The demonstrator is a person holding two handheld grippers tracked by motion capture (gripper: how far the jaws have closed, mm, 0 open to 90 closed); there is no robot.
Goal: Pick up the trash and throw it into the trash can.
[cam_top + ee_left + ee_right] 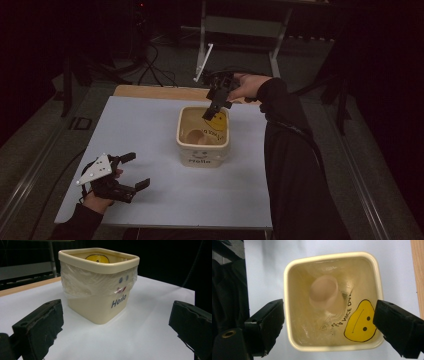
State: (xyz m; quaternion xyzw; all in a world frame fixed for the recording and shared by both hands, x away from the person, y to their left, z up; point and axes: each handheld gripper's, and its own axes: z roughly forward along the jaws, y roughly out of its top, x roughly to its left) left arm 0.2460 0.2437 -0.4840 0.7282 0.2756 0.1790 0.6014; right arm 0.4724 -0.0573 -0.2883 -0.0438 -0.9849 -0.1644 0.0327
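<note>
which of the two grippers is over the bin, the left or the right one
The right gripper: it hangs open above the cream bin, looking down at the cup inside. The left gripper sits open near the table's front-left corner.

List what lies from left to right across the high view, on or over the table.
left gripper → cream bin → right gripper, hanging over the bin's right part → person's dark right sleeve.

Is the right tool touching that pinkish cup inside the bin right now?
Apart. In the right gripper view the right tool stands open above the bin, and the cup shows blurred between and beyond its pads, clear of both.
</note>
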